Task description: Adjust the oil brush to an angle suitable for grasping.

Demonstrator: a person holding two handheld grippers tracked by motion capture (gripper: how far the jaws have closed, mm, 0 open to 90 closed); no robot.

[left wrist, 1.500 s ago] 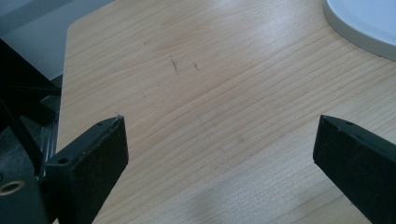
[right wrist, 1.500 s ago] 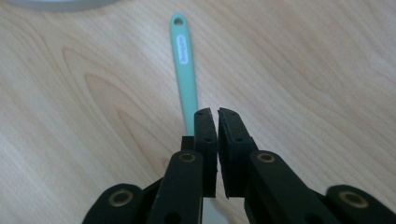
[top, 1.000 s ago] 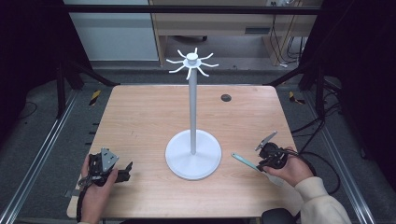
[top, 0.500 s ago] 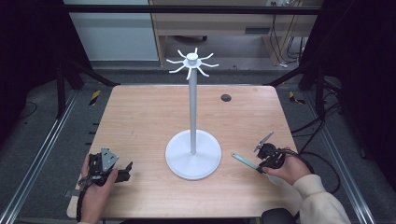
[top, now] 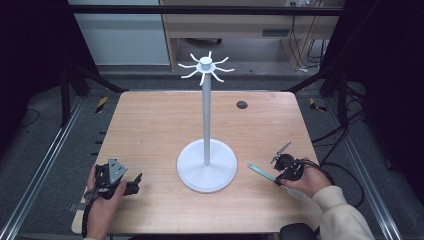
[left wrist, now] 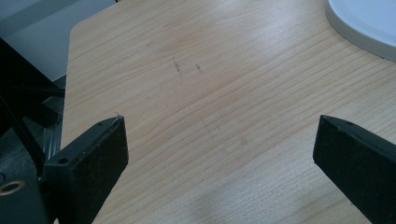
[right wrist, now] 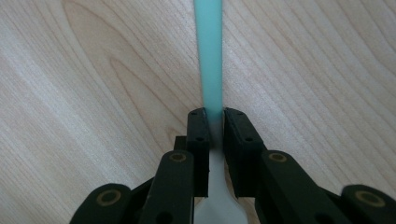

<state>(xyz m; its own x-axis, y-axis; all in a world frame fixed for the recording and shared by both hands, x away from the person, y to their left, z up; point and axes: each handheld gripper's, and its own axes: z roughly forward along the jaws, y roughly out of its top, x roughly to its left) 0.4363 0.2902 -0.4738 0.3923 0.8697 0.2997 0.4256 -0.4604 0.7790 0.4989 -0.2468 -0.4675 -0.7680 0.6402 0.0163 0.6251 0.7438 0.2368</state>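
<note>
Teal-handled utensil [right wrist: 208, 56] pinched between right tongs [right wrist: 212, 119], jaws just closing on it, handle running ahead over table [top: 150, 130]. Left tongs [left wrist: 219, 140] spread wide, nothing between, white stand [top: 206, 165] just beyond.

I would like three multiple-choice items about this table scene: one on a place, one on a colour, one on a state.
1. Where is the white stand?
A. on the table's middle
B. on the floor
C. in the left hand

2. What colour is the strip in the right claw?
A. red
B. teal
C. black

3. How does the left claw stand?
A. shut on the strip
B. shut on the stand
C. open, nothing between its jaws

Key:
1 A, the round base rests on the wooden table between the two hands.
2 B, the right claw view shows a teal strip clamped between the jaws.
3 C, the left claw view shows the jaws wide apart over bare wood.
</note>
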